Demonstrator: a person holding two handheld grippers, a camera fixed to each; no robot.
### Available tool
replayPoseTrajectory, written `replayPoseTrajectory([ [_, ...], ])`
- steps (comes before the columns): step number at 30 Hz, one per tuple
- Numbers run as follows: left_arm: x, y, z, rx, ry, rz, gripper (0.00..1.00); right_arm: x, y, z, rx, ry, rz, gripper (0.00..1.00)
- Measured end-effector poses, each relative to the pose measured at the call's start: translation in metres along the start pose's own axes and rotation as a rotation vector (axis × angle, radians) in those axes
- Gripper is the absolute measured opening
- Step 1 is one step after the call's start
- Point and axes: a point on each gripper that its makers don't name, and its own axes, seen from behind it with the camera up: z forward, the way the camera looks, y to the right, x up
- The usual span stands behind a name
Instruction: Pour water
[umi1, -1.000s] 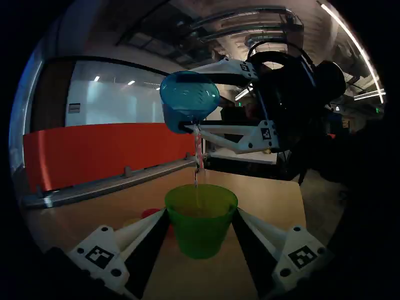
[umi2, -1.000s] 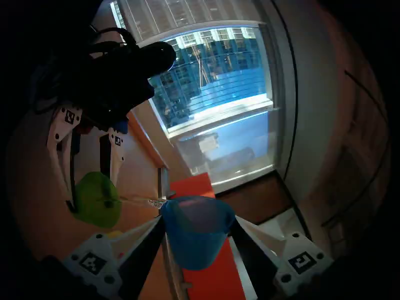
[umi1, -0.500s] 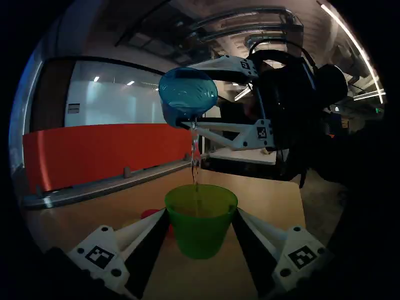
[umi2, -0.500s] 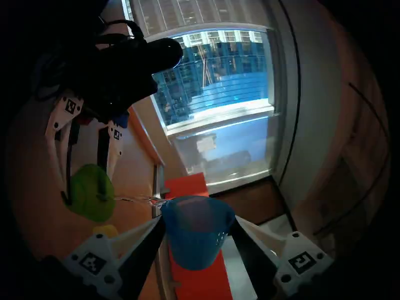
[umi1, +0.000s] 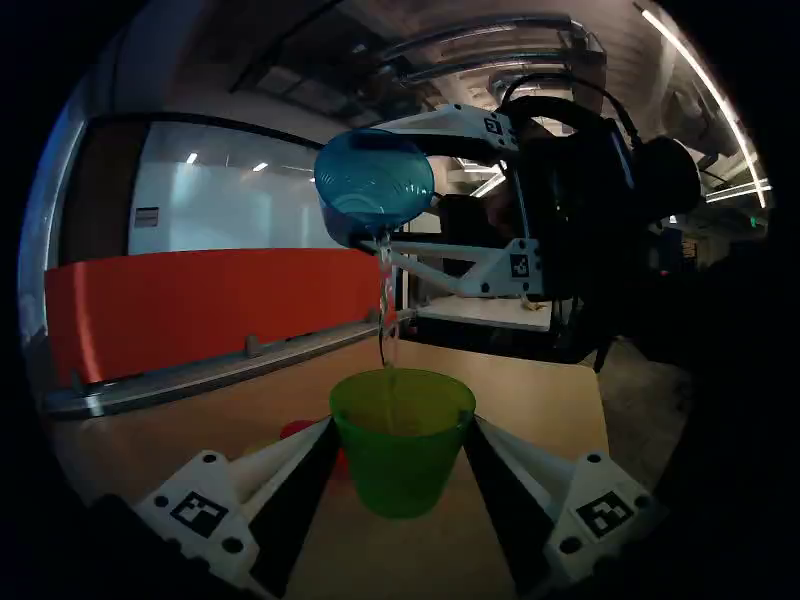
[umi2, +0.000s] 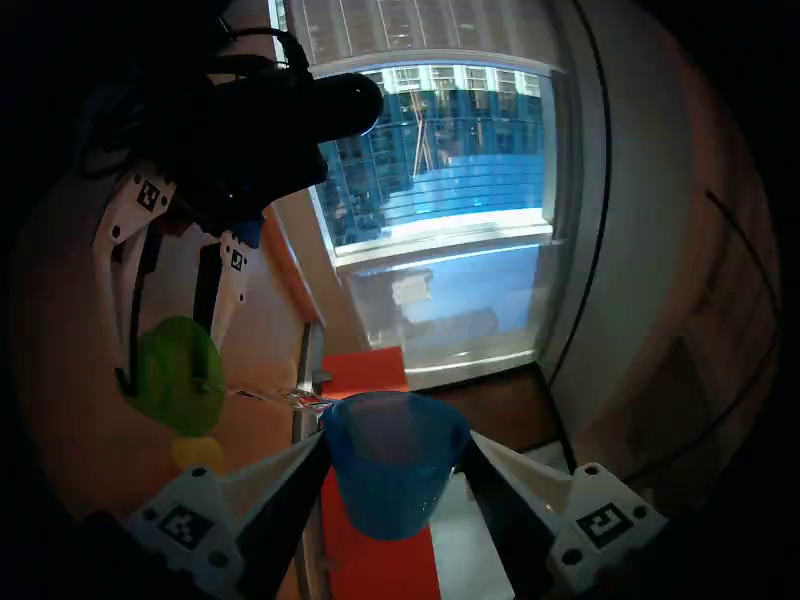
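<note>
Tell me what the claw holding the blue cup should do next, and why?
Probably tip the blue cup a little more. The right claw holds it tilted above the green cup, which sits in the left claw. Just a thin stream of water falls from it into the green cup, so more tilt should help empty it.

A wooden table (umi1: 540, 395) meets an orange panel (umi1: 200, 300) under a glass wall (umi1: 230, 200), with ceiling strip lights (umi1: 692, 72) and a large window (umi2: 440, 200).
</note>
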Motion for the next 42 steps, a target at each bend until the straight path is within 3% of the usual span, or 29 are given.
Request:
replayPoseTrajectory([
  [42, 0.009, 0.006, -0.002, -0.007, 0.01, 0.01, 0.84, 0.025, 0.026, -0.003, -0.034, 0.017, -0.19, 0.9],
])
